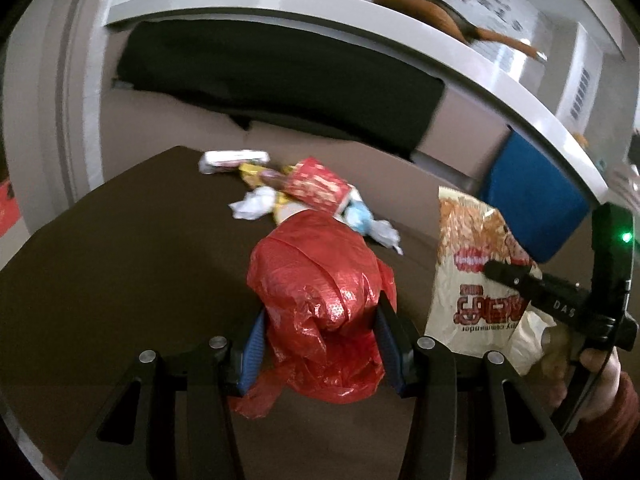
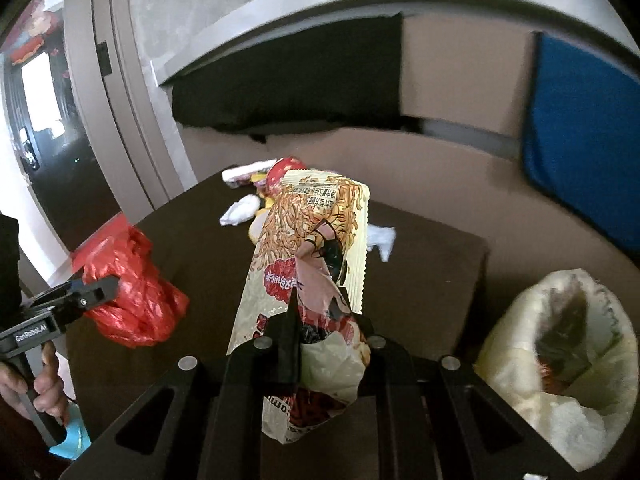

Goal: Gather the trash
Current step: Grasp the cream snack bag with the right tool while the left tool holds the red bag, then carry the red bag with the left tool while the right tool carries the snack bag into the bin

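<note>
Clamped in the right gripper above the dark table, the noodle wrapper looks light and crinkly, while the left gripper pinches a limp red plastic bag.

Both grippers are matte black, built of flat linkage bars joined by round silver pins. The left gripper has blue ribbed pads on the inner faces of its fingers, and its side, seen from the right wrist, bears white lettering reading "GenRobot.AI" above a black pistol-style handle. The right gripper has narrow black fingers; its body shows the white letters "DAS", small screws and a glowing green light. A dark red sleeve covers the right wrist
</note>
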### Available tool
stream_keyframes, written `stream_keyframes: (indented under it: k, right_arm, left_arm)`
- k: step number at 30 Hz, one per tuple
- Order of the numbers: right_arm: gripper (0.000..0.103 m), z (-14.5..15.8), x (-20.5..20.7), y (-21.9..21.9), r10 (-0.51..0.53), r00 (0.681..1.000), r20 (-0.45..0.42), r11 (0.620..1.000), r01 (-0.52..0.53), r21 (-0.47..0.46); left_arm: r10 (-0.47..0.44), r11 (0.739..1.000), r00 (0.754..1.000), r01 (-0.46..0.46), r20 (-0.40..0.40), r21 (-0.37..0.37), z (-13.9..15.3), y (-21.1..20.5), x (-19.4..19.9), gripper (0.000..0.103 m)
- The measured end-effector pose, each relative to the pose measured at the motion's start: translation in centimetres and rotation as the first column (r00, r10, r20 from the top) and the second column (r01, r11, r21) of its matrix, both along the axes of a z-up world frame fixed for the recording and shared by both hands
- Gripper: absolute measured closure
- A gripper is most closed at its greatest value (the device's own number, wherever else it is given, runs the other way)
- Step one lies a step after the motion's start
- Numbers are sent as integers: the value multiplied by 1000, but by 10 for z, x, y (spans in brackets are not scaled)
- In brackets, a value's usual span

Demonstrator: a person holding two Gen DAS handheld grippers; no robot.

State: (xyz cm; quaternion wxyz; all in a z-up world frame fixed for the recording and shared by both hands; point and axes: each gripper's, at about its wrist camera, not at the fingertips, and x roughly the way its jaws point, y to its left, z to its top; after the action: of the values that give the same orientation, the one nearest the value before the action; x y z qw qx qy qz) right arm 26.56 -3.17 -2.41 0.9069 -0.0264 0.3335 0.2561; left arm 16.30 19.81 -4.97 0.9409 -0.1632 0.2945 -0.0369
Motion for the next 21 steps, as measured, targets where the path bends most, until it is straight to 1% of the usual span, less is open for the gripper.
stream_keyframes:
  k: [5, 12, 16, 18, 21]
  right_arm:
    - [91, 12, -15, -33, -27, 998, 48, 999, 25, 34]
    - [91, 37, -33, -81, -86, 986, 143, 995, 78, 65]
    - [91, 54, -42, -111, -126, 973, 193, 990, 111, 85]
    - [91, 63, -47, -127, -150, 964, 221, 987, 134, 87]
    - [91, 74, -54, -148, -185, 950, 252, 982, 169, 83]
  left_arm:
    - [-40, 999, 999, 40, 0, 32, 11, -37, 2, 53]
    - [-116, 988, 991, 108, 67, 108, 48, -92, 8, 53]
    - [-168, 978, 979, 150, 118, 148, 73, -129, 13, 53]
    - [-217, 964, 968, 192, 127, 185, 85, -147, 15, 53]
    - [-267, 948, 949, 226, 169, 225, 101, -178, 19, 53]
